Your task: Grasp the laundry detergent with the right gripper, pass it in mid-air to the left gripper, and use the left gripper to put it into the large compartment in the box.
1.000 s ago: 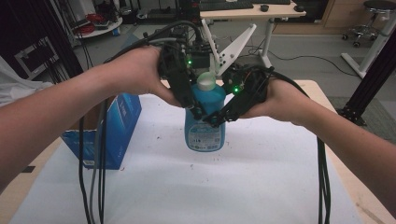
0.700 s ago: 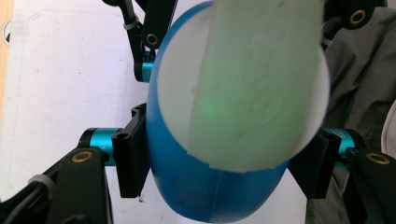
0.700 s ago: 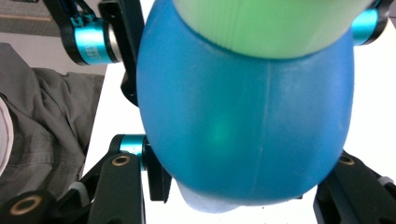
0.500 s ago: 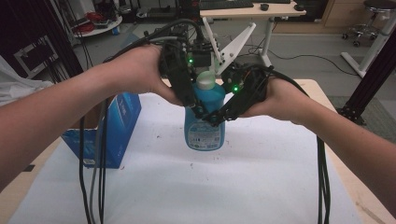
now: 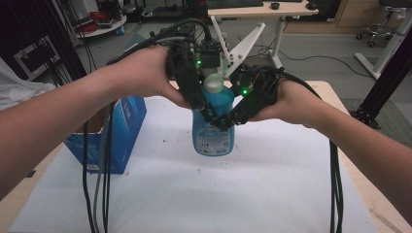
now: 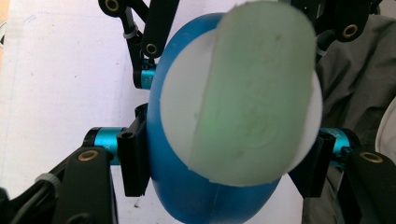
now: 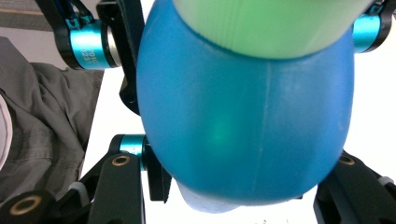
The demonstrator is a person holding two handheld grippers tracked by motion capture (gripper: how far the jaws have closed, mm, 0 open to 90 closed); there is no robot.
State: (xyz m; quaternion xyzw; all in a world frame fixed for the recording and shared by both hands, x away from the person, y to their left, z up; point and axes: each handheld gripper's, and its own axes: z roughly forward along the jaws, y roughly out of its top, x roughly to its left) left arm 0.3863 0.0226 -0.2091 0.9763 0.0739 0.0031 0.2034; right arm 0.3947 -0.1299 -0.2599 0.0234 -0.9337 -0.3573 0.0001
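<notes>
A blue bottle [image 5: 213,136] with a pale green cap [image 5: 213,83] stands upright on the white table cover [image 5: 252,194]. Both hands hold grippers down onto it from above. My left gripper [image 5: 208,106] comes in from the left. Its jaws have just been closing, and in the left gripper view its pads [image 6: 134,158] sit against both sides of the bottle [image 6: 187,196] below the cap [image 6: 257,93]. My right gripper [image 5: 225,115] comes from the right and is shut on the bottle body [image 7: 243,116], one jaw on each flank.
A blue carton [image 5: 119,128] stands on the table to the left of the bottle. Black cables [image 5: 99,184] hang from both grippers across the table's left and right sides. Grey cloth [image 6: 359,93] lies beside the table. A desk and chair stand beyond the far edge.
</notes>
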